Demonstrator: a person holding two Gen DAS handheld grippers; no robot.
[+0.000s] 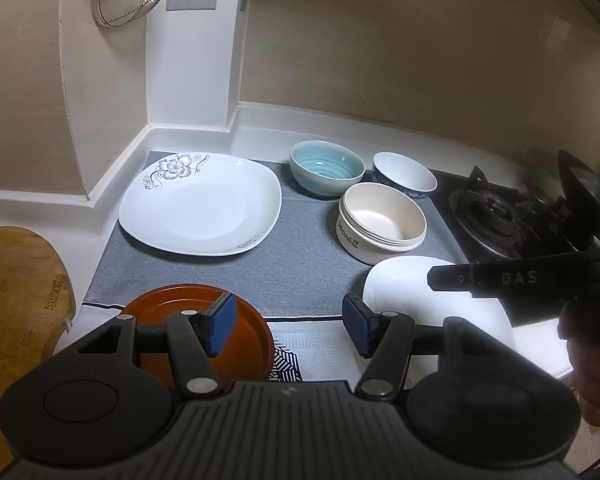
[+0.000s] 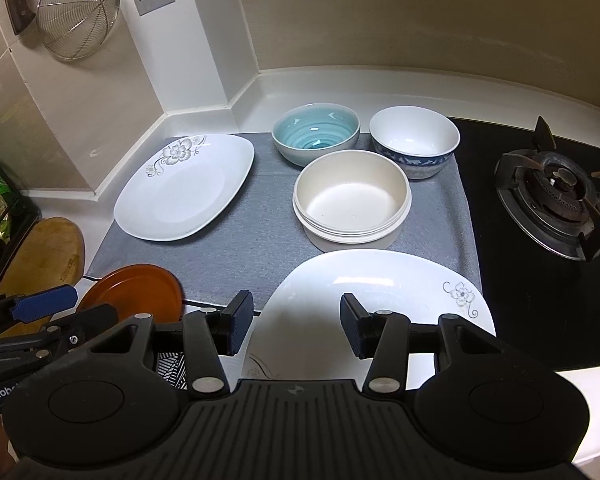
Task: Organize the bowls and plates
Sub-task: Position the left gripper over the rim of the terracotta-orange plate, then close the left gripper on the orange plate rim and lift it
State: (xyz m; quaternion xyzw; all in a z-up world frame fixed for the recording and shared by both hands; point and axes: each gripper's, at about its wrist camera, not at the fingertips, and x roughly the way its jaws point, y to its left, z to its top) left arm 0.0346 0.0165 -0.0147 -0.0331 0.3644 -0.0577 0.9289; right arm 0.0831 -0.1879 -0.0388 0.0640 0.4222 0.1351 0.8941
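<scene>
Kitchen counter, cream-tiled corner: grey rectangular drying mat (image 2: 260,240) spread beside a black gas hob (image 2: 540,280). On the mat, far left, a white rounded-square ceramic plate with a grey flower print (image 2: 180,192); to its right, three bowls close together: a teal-glazed ribbed bowl (image 2: 315,132) at the back, a white bowl with a blue patterned band (image 2: 414,140) beside it nearest the hob, and a cream straight-sided bowl (image 2: 352,200), lettered "Delicious" on its wall in the left view, just in front of both. Near edge of the mat: a second white flower-print plate (image 2: 372,280) at right, overhanging onto a black-and-white patterned cloth (image 1: 300,352); a small round reddish-brown plate (image 1: 244,336) at left, partly off the mat.

Left gripper (image 1: 290,326), black with blue pads, poised above the near edge between the brown plate and the second white plate, jaws apart, nothing between them. Right gripper (image 2: 296,326) likewise spread and empty, hovering over the near rim of the second white plate, clear of it as far as can be told. Part of a hand (image 1: 592,360) visible at the right edge of the left view.

Further out: round wooden cutting board (image 1: 16,320) at far left, wire mesh strainer (image 2: 78,14) hanging on the wall, iron burner grate (image 2: 552,204) on the hob.
</scene>
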